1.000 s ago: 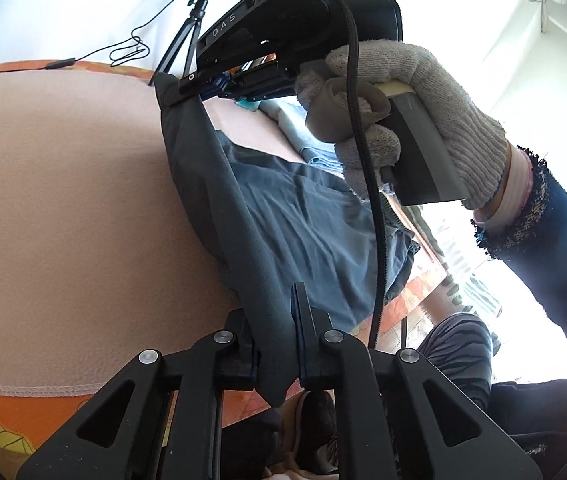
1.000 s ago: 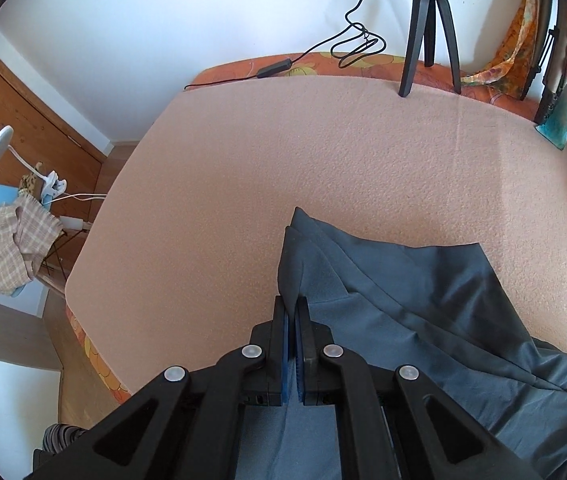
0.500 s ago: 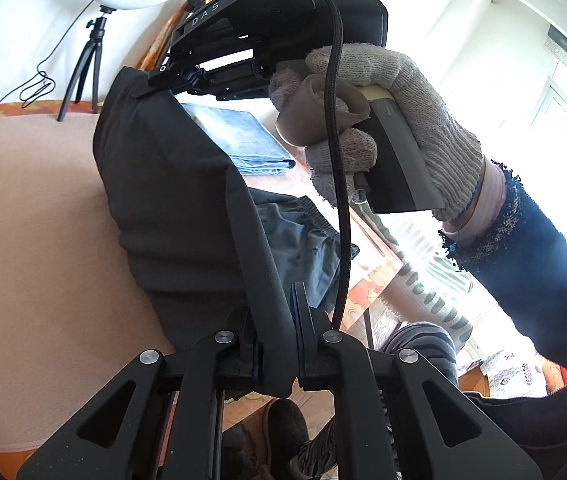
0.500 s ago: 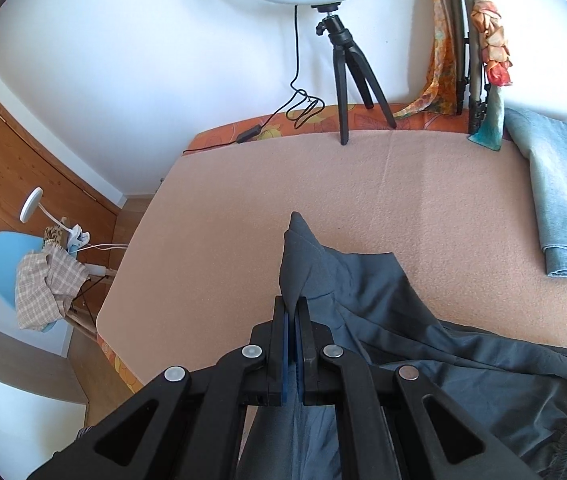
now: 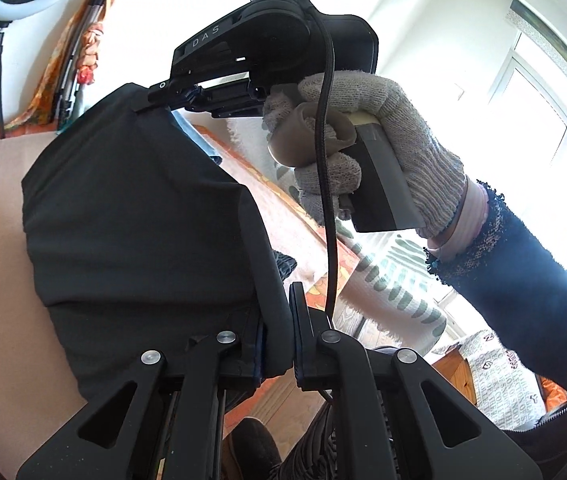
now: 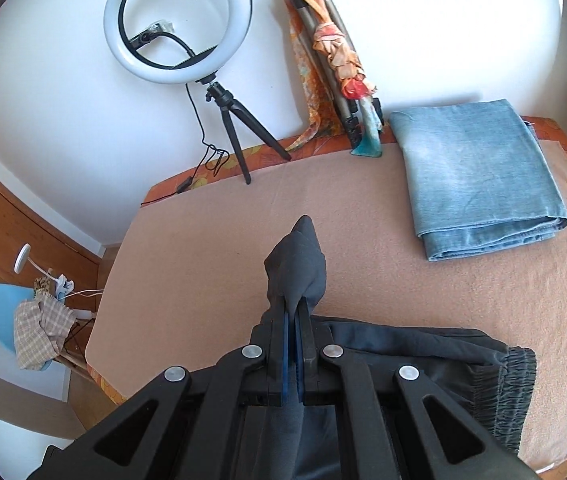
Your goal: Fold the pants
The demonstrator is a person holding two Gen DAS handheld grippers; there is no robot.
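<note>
Hanging between both, the dark pants [image 5: 135, 216] are clamped in the left gripper [image 5: 288, 320] and right gripper [image 6: 294, 320].

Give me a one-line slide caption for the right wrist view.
Right gripper shut on a corner of the dark pants, lifted over the bed, folded jeans beyond.

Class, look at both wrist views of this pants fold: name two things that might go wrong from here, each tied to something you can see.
1. The right gripper pinches only a small peak of the dark pants; the fabric may slip out.
2. The elastic waistband lies bunched on the peach cover, so the fold may land creased or uneven.
3. The black cable hangs close beside the left gripper, which also holds the pants, and might snag.
</note>
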